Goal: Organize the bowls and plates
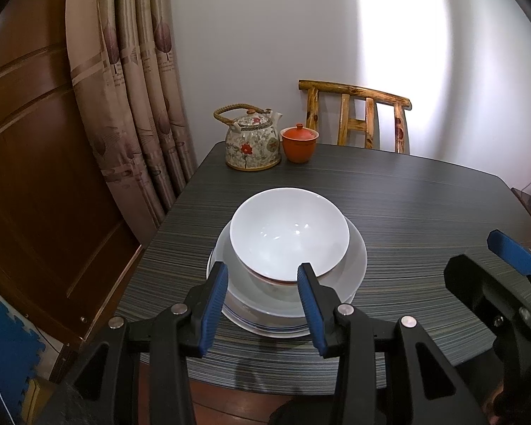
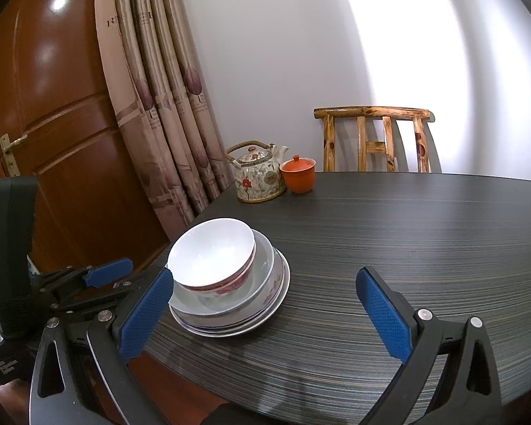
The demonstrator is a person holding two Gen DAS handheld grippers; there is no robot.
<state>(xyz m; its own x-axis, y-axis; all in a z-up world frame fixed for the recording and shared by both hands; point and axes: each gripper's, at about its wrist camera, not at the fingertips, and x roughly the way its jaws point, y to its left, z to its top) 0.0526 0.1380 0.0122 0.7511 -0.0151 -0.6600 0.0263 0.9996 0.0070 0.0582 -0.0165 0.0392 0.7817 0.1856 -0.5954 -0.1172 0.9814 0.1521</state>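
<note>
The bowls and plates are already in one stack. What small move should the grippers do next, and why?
Probably draw both grippers straight back from the stack. The white bowl sits nested on top, the plates lie under it, and nothing else to sort shows on the table. The left gripper and the right gripper stand open and hold nothing, so retreating should not disturb the pile.

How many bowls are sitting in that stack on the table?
2 visible: a white bowl on top and a red-patterned bowl nested directly beneath it, both resting on the plates. A thinner one could be hidden between them.
</note>
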